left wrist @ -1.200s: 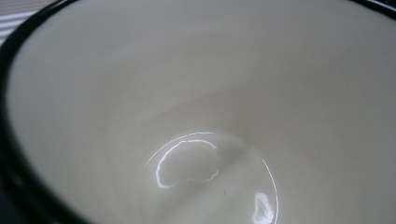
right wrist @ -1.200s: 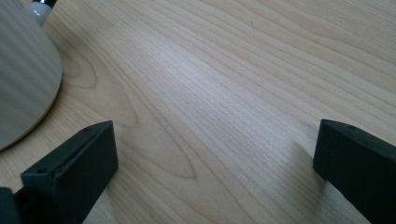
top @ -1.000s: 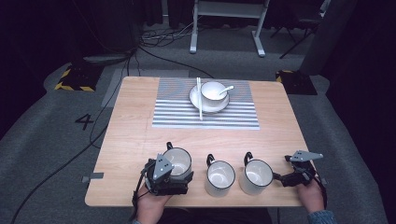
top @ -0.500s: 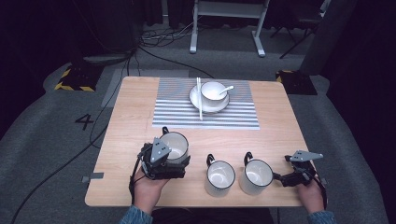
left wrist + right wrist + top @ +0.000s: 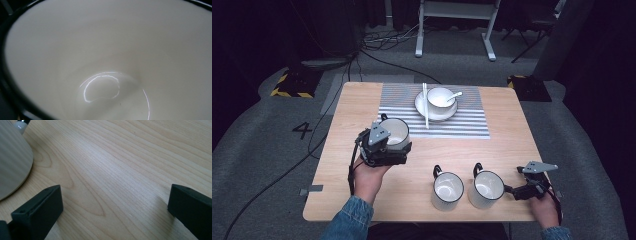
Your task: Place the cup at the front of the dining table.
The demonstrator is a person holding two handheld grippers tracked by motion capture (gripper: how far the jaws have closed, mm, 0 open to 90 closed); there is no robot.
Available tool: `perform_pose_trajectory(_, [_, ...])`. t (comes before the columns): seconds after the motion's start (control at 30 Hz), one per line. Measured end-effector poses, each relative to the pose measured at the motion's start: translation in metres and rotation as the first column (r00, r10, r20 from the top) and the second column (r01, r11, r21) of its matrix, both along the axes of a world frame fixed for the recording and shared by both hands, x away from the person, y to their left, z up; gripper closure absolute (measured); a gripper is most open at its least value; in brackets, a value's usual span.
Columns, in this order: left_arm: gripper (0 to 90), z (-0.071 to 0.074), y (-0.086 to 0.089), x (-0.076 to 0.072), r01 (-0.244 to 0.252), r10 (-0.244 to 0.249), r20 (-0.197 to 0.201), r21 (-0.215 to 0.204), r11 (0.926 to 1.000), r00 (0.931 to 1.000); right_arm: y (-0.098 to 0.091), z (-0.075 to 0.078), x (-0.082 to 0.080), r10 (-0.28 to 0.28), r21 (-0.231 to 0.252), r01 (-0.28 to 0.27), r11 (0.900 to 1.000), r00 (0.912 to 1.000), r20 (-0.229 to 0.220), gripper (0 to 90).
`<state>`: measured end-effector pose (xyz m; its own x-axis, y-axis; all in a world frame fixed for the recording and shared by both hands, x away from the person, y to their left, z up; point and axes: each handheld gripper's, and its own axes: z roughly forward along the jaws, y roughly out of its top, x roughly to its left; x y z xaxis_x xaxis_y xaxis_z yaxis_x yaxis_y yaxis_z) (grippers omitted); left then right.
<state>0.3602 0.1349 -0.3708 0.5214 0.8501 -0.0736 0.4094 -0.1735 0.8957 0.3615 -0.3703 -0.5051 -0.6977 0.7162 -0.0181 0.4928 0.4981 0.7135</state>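
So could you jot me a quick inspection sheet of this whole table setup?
Surface: wooden table, striped mat at the far side.
Job's things: white mug held by the left tool; two more mugs near the front edge.
Clutter: bowl with spoon on a plate, chopsticks.
Grippers: right tool open, empty, low over the wood.
Cables: on the floor.
Surroundings: grey carpet, desk legs.
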Motion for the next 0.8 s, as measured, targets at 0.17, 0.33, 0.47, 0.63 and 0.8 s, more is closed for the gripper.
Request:
perform_pose_trajectory(0.17, [3.7, 0.005, 0.005, 0.027, -0.032, 0.033, 0.013, -0.013, 0.9994, 0.9994, 0.000, 0.000, 0.000, 0.000, -0.001, 0.000, 1.0000, 1.0000, 0.000, 0.0])
perform_pose_trajectory(0.33, [3.7, 0.011, 0.007, 0.043, -0.025, 0.026, 0.018, -0.039, 0.9989, 0.9995, 0.000, 0.000, 0.000, 0.000, 0.000, 0.000, 1.0000, 1.0000, 0.000, 0.0])
perform_pose_trajectory(0.47, [3.6, 0.015, 0.006, 0.055, -0.014, 0.015, 0.029, -0.029, 0.9995, 0.9995, 0.000, 0.000, 0.000, 0.000, 0.000, 0.000, 1.0000, 1.0000, 0.001, 0.0])
perform_pose_trajectory(0.63, [3.7, 0.016, 0.008, 0.072, -0.015, 0.015, 0.019, -0.012, 0.9998, 0.9997, 0.000, 0.000, 0.000, 0.000, 0.000, 0.000, 1.0000, 1.0000, 0.000, 0.0])
perform_pose_trajectory(0.8, [3.6, 0.016, 0.009, 0.088, -0.017, 0.017, 0.007, -0.014, 0.9998, 0.9998, 0.000, 0.000, 0.000, 0.000, 0.000, 0.000, 1.0000, 1.0000, 0.000, 0.0])
